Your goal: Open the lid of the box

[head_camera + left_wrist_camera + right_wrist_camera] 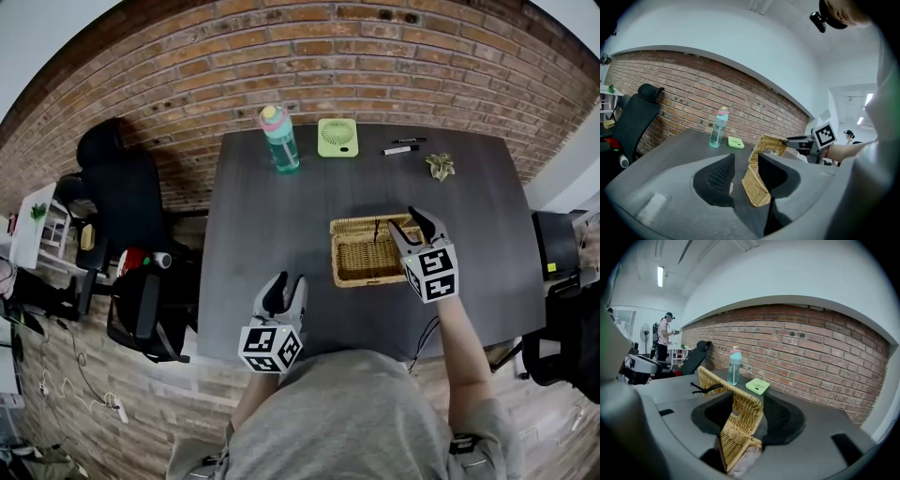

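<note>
Room: a red brick wall (pixel 375 56) runs behind a dark grey tabletop (pixel 262 216).
Right gripper (pixel 410 229): clenched on the free edge of the woven wicker lid (pixel 740 404), with the panel pinched between its two jaws.
Lid: tilted up from the box, not lying flat. A thin black cord loop (pixel 705 388) sticks out from its top edge.
Box: a rectangular tan wicker box (pixel 335 258) right of the tabletop's middle, its inside showing from above.
Left gripper (pixel 285 292): released, jaws apart with nothing between them. It hangs over the near left part of the tabletop, well apart from the box and pointing toward it.
Far edge of the tabletop: a translucent teal water bottle with a pink cap (pixel 279 139) stands upright. Just to its right lies a pale green square fan (pixel 337 137), then a black marker pen (pixel 401 149), then a small pale green leafy ornament (pixel 440 166).
Left of the tabletop: a black office chair (pixel 117 187) against the wall.
Background: in the right gripper view a person (pixel 664 333) stands far off in a white room.
</note>
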Action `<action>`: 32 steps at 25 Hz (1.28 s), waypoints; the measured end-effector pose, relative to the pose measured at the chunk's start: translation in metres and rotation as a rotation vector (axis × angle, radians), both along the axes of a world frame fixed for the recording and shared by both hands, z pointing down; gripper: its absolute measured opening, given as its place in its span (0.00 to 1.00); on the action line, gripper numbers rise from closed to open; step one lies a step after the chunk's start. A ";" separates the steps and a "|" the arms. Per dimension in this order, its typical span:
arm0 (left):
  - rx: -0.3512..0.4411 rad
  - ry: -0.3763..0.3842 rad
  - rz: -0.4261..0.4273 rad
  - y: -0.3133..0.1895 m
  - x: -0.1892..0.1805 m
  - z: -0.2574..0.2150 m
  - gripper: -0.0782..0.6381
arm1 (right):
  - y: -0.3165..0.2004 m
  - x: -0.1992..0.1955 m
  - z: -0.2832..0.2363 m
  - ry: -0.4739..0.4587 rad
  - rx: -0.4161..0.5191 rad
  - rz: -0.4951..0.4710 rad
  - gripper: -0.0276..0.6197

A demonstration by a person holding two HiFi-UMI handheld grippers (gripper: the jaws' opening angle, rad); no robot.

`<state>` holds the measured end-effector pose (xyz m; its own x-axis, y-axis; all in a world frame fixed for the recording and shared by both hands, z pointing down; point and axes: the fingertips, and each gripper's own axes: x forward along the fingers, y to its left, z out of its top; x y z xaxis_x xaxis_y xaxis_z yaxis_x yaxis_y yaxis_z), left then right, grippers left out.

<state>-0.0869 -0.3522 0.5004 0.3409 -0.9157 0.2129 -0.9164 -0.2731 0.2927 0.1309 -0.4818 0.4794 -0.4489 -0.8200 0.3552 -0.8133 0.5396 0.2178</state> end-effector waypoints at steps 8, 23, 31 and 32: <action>-0.016 0.002 -0.003 -0.005 -0.002 0.004 0.32 | -0.022 -0.003 0.000 0.002 -0.009 -0.001 0.36; -0.052 -0.006 0.016 -0.015 0.005 0.014 0.32 | -0.068 -0.008 0.011 -0.019 -0.064 -0.018 0.36; -0.067 -0.012 0.030 -0.020 0.012 0.020 0.31 | -0.091 -0.009 0.027 -0.046 -0.122 -0.016 0.36; -0.070 -0.012 0.031 -0.021 0.012 0.021 0.32 | -0.094 -0.010 0.030 -0.052 -0.132 -0.015 0.36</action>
<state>-0.0748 -0.3735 0.5212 0.3659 -0.8874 0.2805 -0.9113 -0.2805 0.3013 0.1214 -0.5755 0.5092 -0.4811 -0.7607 0.4357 -0.8133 0.5728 0.1021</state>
